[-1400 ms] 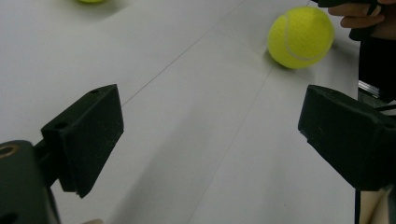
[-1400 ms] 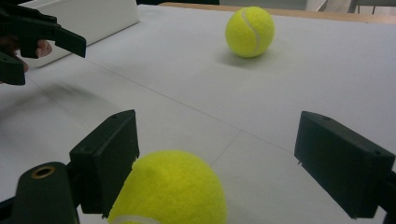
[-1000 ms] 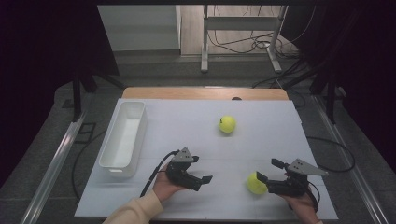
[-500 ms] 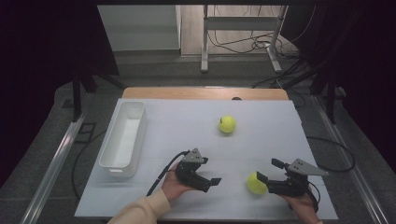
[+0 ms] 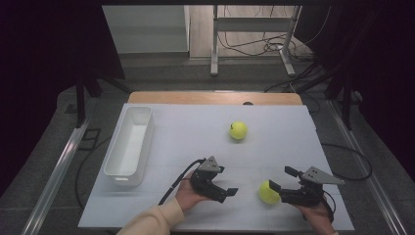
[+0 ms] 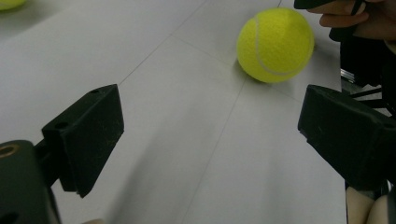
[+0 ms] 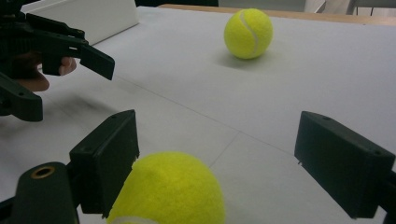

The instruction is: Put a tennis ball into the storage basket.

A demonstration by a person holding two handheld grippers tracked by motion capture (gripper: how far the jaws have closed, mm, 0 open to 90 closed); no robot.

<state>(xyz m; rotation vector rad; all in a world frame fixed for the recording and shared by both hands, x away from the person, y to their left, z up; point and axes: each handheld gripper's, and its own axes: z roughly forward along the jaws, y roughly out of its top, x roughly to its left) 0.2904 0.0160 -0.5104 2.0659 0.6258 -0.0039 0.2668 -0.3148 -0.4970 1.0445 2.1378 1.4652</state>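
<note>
Two yellow tennis balls lie on the white table. The near ball (image 5: 268,192) (image 6: 274,44) (image 7: 170,189) sits low between the jaws of my open right gripper (image 5: 280,179) (image 7: 219,140), close against the left-hand jaw in the right gripper view; I cannot tell whether they touch. My left gripper (image 5: 226,182) (image 6: 210,112) is open and empty, pointing right at that ball from a short gap away. The far ball (image 5: 238,130) (image 7: 248,33) rests alone toward the back of the table.
A long white tray (image 5: 129,147) (image 7: 88,16) stands along the table's left side. A wooden strip (image 5: 215,98) borders the far edge. Cables and metal frame legs lie on the floor around the table.
My left gripper has moved right, toward the near ball and the right gripper. The right gripper and both balls have stayed in place.
</note>
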